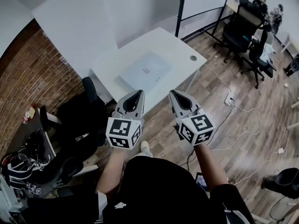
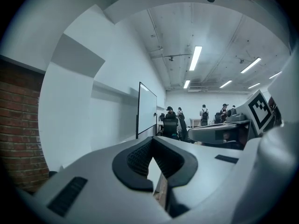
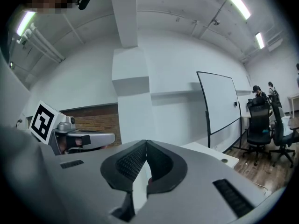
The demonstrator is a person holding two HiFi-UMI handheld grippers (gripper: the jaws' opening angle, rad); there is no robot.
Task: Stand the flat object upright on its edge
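Observation:
A flat pale grey laptop-like object [image 1: 144, 73] lies closed on the white table [image 1: 177, 48] in the head view. My left gripper [image 1: 138, 94] hangs in the air just short of the table's near edge, shut, nothing between its pads. My right gripper [image 1: 173, 93] is level with it a little to the right, also shut and empty. In the left gripper view the left gripper [image 2: 152, 141] points at the room, tips together. The right gripper [image 3: 145, 143] in its own view shows its tips touching, with the table corner [image 3: 219, 157] beyond.
A black office chair [image 1: 77, 113] stands left of the table against the brick wall [image 1: 28, 78]. A whiteboard [image 1: 201, 1] stands behind the table. More chairs [image 1: 243, 29] and floor cables [image 1: 243, 125] lie to the right. People [image 2: 204, 114] stand far off.

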